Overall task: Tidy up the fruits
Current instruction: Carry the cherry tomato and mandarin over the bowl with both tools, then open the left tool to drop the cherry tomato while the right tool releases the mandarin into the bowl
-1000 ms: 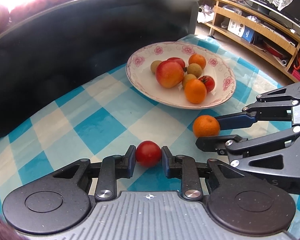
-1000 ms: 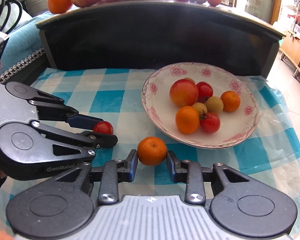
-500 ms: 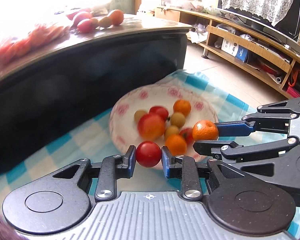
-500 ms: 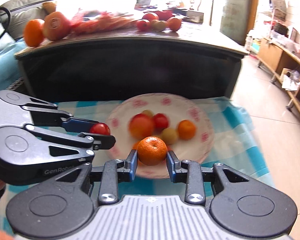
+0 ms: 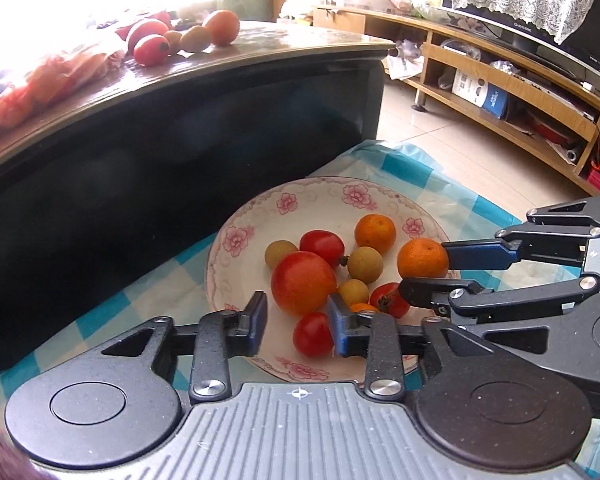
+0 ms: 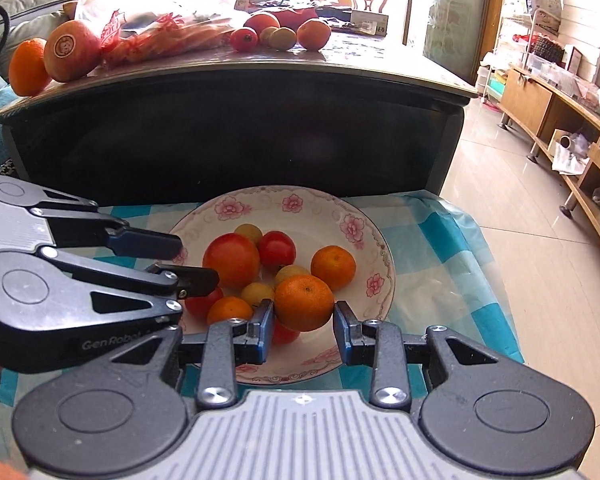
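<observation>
The tangerine [image 6: 304,302] sits pinched between the two fingers of the right gripper [image 6: 303,322], hanging over the near half of the plate [image 6: 382,248], above the fruit already lying there. The coming move looks like a straight release, so what matters is what lies directly below: a red tomato [image 6: 283,334] shows just under the tangerine, so it will probably land on the pile and roll, not on bare plate. Being round, it has no long axis to mind.

The left gripper [image 5: 296,320] stands spread over the plate's near rim, holding nothing; a small tomato [image 5: 313,334] lies on the plate beside its right finger, apart from the left one.

Counted on the plate in the left view: one large red-orange fruit [image 5: 303,282], three tomatoes, three small yellow-brown fruits, and two tangerines, one half hidden behind the finger. The held tangerine makes a third.

Beyond the plate, a dark table [image 6: 236,128] carries more loose fruit and bags; that count I cannot tell.
</observation>
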Available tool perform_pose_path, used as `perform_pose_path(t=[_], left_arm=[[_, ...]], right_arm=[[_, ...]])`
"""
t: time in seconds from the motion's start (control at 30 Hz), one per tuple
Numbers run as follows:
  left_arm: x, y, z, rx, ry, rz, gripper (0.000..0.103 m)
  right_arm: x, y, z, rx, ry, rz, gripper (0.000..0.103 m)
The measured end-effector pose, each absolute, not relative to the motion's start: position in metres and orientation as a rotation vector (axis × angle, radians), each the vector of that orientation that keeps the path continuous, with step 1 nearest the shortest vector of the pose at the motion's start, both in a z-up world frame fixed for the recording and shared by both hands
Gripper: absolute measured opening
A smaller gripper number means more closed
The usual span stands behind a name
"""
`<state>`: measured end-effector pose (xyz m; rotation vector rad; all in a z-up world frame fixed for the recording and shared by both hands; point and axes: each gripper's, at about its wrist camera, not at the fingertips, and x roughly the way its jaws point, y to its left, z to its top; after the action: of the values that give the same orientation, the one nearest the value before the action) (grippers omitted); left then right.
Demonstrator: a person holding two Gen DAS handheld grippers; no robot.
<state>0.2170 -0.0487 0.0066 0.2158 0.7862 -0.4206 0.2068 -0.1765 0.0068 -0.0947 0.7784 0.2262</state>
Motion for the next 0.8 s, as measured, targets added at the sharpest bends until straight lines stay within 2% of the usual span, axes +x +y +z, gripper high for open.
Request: perform_pose_path(t=[0.27, 0.4, 0.47, 0.73, 0.8], left_arm=[[0.211, -0.035, 0.018, 0.192, 0.774, -0.34, 0.071], [0.201, -0.027, 0.027, 0.17, 0.751, -0.305, 0.075], [0.195, -0.023, 0.031, 0.169, 0.747, -0.282, 0.085], [0.165, -0.008, 0.04, 0.128, 0.754, -0.269, 0.088], [0.156, -0.006, 0.044, 0.117, 0.749, -0.263, 0.089]], right_arm=[[0.198, -0.18, 0.019, -0.084, 0.748, 0.198, 0.039], [0.188, -0.18, 0.029, -0.074, 0.731, 0.197, 0.045], [0.183, -0.178, 0.033, -0.073, 0.733, 0.196, 0.046], [0.152, -0.18, 0.039, -0.017, 0.782, 0.202, 0.052], [0.143, -0.18, 0.04, -0.01, 0.794, 0.192, 0.059]])
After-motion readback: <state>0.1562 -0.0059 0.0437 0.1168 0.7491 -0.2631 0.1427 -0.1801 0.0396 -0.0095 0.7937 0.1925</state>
